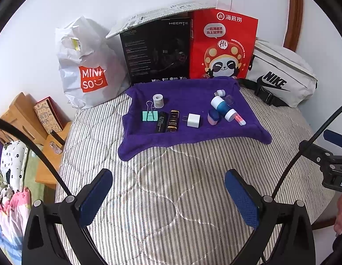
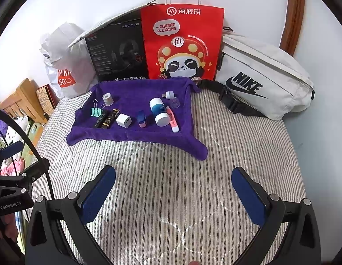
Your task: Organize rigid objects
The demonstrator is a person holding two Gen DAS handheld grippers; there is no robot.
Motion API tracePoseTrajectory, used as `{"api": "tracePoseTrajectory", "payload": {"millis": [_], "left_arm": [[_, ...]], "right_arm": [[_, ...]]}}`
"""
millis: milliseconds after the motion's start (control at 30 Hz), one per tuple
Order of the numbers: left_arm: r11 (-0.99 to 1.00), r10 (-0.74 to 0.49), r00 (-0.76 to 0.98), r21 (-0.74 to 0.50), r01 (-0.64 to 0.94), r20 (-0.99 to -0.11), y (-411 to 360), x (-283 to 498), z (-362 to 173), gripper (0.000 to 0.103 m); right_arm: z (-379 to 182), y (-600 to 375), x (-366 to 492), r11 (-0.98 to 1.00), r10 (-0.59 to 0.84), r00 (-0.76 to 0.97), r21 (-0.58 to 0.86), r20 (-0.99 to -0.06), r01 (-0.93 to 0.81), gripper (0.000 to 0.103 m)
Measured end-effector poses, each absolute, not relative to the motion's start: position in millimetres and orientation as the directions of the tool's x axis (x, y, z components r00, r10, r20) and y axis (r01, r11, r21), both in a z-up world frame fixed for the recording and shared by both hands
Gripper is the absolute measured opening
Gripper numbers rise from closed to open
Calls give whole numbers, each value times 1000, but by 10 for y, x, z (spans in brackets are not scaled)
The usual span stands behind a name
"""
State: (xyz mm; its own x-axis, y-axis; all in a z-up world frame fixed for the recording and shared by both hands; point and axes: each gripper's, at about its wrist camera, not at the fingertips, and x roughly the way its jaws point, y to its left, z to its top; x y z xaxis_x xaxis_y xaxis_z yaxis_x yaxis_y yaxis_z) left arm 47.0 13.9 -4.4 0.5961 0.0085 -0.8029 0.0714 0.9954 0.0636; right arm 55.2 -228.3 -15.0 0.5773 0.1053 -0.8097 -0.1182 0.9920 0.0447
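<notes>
Nine or so small rigid items sit on the purple towel (image 2: pixel 135 132), which is spread on the striped quilt (image 2: pixel 171 187); likely the towel is there as a staging mat so parts don't roll into the quilt folds.

Left cluster: tape roll (image 2: pixel 107 99), green binder clip (image 2: pixel 95 111), two dark tubes (image 2: pixel 105 118) lying side by side and touching, white charger plug (image 2: pixel 123 120). Right cluster: blue-pink sharpener (image 2: pixel 141 119), blue-white bottle (image 2: pixel 159 111) on its side, pink highlighter (image 2: pixel 172 120) just beside it, small USB light (image 2: pixel 168 94) and a clear cap (image 2: pixel 175 102) near the back.

Left group looks roughly lined up, right group is looser. Fits either a sort under way or a layout waiting for one; can't tell which.

Left gripper (image 1: pixel 168 196) and right gripper (image 2: pixel 173 195) both released, jaws spread wide, nothing between the pads. Both hover over bare quilt, well short of the towel's near edge. All items lie ahead of the jaws, none within the gap.

Bags and a box line the wall behind: Miniso bag (image 1: pixel 87 66), black box (image 2: pixel 118 53), red paper bag (image 2: pixel 182 42), Nike pouch (image 2: pixel 263 77).
</notes>
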Motion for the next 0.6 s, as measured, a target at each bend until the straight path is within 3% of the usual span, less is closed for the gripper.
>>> {"api": "tracePoseTrajectory", "payload": {"millis": [600], "left_arm": [[996,4,601,55,66,-800,145,464,-18,103]], "right_arm": [[-155,-2302,559,992,110,576,51,-810,-118,103]]}}
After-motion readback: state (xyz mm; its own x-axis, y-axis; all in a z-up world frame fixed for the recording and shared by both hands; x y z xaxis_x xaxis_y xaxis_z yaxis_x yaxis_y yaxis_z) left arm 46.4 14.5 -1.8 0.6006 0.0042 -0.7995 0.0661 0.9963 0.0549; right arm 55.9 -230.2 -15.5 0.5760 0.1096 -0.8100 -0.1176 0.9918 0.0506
